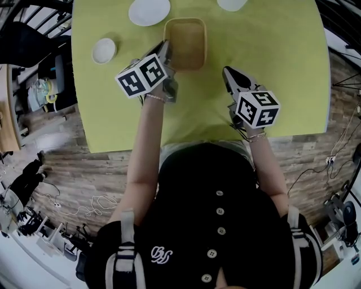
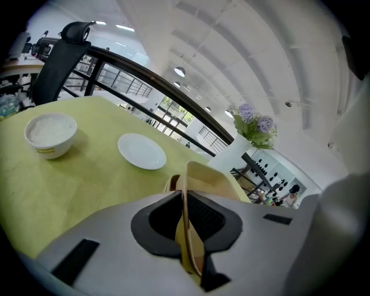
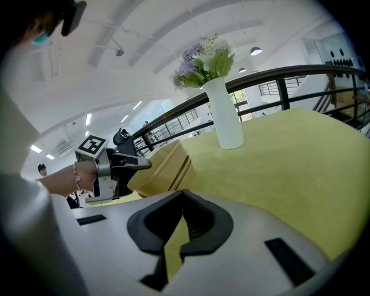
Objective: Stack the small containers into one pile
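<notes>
Table [image 1: 271, 68], one plate [image 1: 149, 11], one bowl [image 1: 104, 49], container stack [image 1: 185, 42] (left gripper [image 1: 166, 51] holds)

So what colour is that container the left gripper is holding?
Pale tan, plain with no pattern. The container shows best in the head view.

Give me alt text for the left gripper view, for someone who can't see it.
The left tool is clamped on the rim of a tan container, against a yellow-green tablecloth. Beyond it sit a white bowl and a white plate, with a vase of purple flowers farther back.
</notes>
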A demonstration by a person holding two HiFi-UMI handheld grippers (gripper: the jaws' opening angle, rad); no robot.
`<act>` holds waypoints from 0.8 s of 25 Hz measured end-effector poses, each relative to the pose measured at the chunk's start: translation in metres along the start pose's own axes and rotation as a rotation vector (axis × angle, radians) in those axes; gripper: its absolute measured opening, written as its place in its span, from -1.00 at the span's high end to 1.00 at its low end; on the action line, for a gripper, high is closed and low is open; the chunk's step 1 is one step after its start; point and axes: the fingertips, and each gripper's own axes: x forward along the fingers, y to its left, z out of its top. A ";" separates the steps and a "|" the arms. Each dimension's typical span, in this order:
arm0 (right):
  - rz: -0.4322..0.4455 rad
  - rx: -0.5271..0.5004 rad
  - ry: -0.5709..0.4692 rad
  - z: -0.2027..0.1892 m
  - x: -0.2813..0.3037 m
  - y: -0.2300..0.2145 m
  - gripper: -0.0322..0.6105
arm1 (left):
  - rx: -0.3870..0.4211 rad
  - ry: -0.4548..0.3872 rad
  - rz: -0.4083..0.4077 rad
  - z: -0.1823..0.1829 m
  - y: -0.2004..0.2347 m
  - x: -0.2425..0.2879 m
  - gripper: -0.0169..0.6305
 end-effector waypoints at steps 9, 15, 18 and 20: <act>-0.012 0.008 0.004 0.000 0.003 -0.006 0.86 | 0.007 0.015 0.004 -0.001 0.007 0.006 0.78; -0.013 0.007 0.006 0.000 0.004 -0.005 0.86 | 0.043 0.010 -0.011 -0.003 0.009 0.008 0.75; -0.015 0.008 0.006 0.000 0.004 -0.005 0.86 | 0.042 -0.022 -0.014 -0.001 0.010 0.008 0.84; -0.016 0.010 0.009 -0.001 0.006 -0.005 0.86 | 0.036 -0.032 -0.013 -0.002 0.012 0.009 0.85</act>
